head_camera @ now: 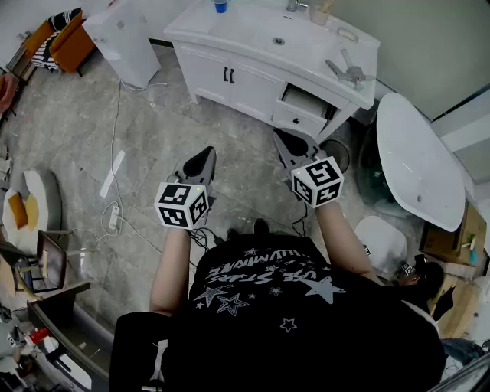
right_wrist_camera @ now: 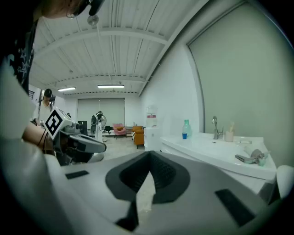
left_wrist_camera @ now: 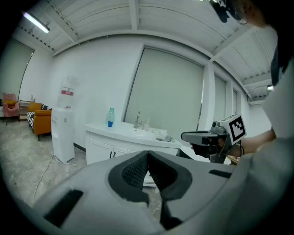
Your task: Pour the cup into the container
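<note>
A tiled washroom display is seen from above: a water dispenser [head_camera: 122,34] stands at 11 o'clock, a white vanity surface [head_camera: 245,34] at 12 and a bathtub [head_camera: 417,161] at 2 o'clock. On the surface a green bottle [right_wrist_camera: 186,128] is set at the left end. The pale cup [head_camera: 320,14], probably the one to be poured, is set beside the tap at 1 o'clock, well apart from both grippers. Which vessel is the container cannot be told.

The left gripper [head_camera: 205,157] is held forward at waist level, forearm bent, with its jaws pressed together on nothing. The right gripper [head_camera: 285,144] is carried the same way just beside it, jaws likewise closed and empty. Both are pointed at the vanity. They are presumably kept shut and idle because the surface is not yet within reach, so the task appears not to have begun.
</note>
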